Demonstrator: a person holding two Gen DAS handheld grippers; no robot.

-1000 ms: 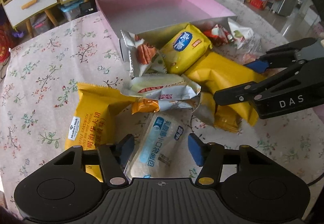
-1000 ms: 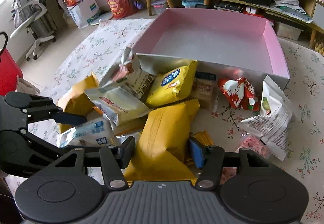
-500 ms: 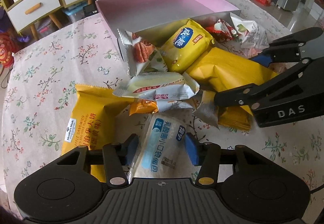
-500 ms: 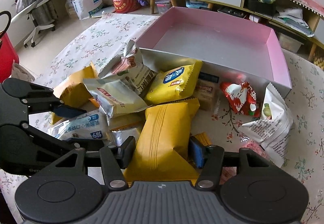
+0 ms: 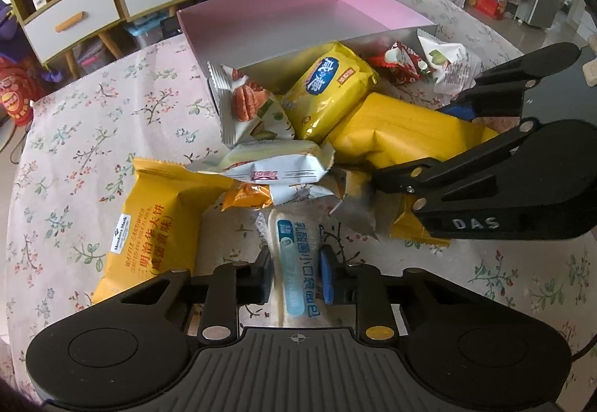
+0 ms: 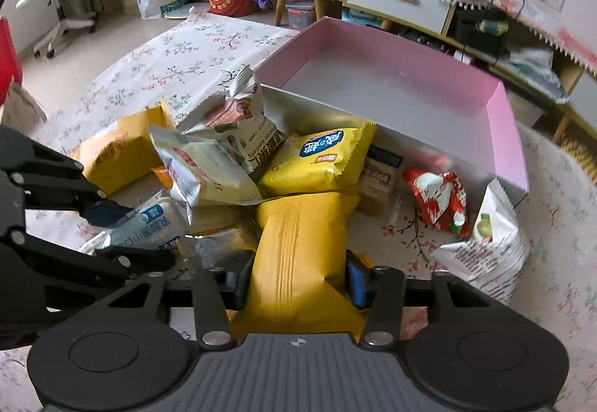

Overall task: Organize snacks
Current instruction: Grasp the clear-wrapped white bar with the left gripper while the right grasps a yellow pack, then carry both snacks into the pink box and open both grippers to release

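Note:
A pile of snack packets lies on the flowered table in front of an empty pink box [image 5: 298, 24], which also shows in the right wrist view [image 6: 391, 84]. My left gripper [image 5: 294, 276] is shut on a white and light-blue packet [image 5: 294, 263], squeezed narrow between the pads; it also shows in the right wrist view [image 6: 149, 225]. My right gripper [image 6: 298, 281] is shut on a large yellow packet [image 6: 302, 244], also seen in the left wrist view [image 5: 403, 136]. The right gripper [image 5: 421, 151] reaches in from the right in the left wrist view.
Other packets: a yellow waffle pack [image 5: 153, 225], a yellow pack with a blue oval [image 5: 328, 91], a pecan pack [image 5: 246, 106], a white pack [image 5: 276, 166], a red pack [image 6: 440, 203], a white bag [image 6: 488, 248]. Drawers and shelves stand behind the table.
Both grippers have closed: the left onto the white and blue packet, the right onto the large yellow packet. Both have moved slightly forward into the pile.

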